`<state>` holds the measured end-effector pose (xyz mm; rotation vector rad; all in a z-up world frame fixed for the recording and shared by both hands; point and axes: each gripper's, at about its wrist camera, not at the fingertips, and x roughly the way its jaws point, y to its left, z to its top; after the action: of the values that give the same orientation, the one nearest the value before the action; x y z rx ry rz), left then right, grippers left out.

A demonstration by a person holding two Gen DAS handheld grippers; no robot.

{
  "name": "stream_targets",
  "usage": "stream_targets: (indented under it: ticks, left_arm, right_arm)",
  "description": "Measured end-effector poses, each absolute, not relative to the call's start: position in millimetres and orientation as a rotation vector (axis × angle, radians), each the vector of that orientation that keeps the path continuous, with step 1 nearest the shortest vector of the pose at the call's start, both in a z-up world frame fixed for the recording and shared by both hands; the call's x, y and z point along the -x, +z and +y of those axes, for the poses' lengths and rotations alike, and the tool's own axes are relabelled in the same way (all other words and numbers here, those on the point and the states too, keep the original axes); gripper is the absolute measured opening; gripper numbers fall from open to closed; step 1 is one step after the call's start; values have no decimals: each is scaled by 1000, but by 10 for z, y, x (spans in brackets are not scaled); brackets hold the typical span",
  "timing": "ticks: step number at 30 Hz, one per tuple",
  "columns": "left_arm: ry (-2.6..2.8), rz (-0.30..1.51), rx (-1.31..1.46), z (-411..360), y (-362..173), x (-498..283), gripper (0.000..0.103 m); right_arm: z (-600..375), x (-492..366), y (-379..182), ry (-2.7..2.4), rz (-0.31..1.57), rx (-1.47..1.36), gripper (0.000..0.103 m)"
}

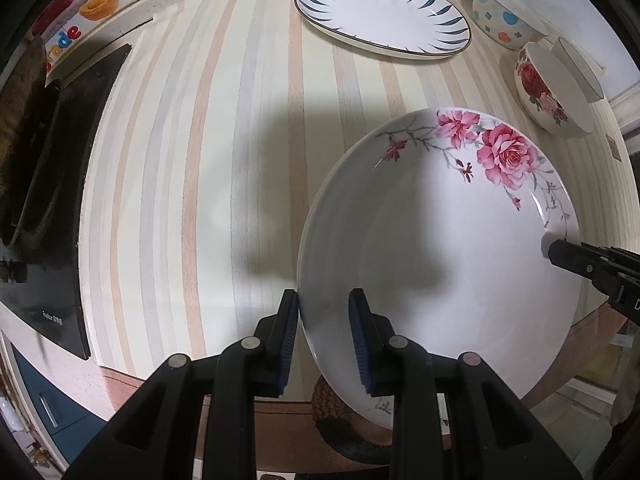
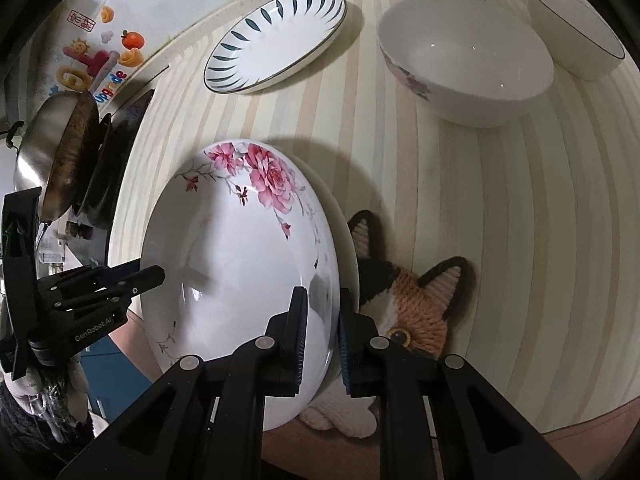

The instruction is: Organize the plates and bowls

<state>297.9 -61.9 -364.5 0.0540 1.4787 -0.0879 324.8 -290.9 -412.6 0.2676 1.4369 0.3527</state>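
1. Rose plate (image 1: 436,256) held over the striped counter (image 1: 200,160), partly above a knitted cat mat (image 2: 416,304).
2. Left gripper (image 1: 324,332) pinches the plate's near rim.
3. Right gripper (image 2: 323,340) pinches the opposite rim.
4. Blue-leaf plate (image 1: 380,12) and bowls (image 2: 464,56) sit beyond the rose plate.

both wrist views look steeply down, close over the shared rose plate (image 1: 440,248)

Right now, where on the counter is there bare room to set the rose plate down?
The widest bare patch is the striped counter between the stove, the leaf-pattern plate and the rose plate. The back right corner is crowded with bowls, and a knitted cat mat lies under the plate's right edge.
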Motion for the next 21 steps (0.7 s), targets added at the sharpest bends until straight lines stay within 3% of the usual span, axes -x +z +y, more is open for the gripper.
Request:
stream_targets:
  ticks: [15,21]
  left_arm:
    - [-81,1503,-12,-444,-3632,-2994,24]
    - [-63,1466,28,-299,-3358,-3008,24]
  right_arm:
    - [-2991,-3285,-4102,334,1489,-325,17]
    - [-3064,-3295,-4010,317,1480,-313,17]
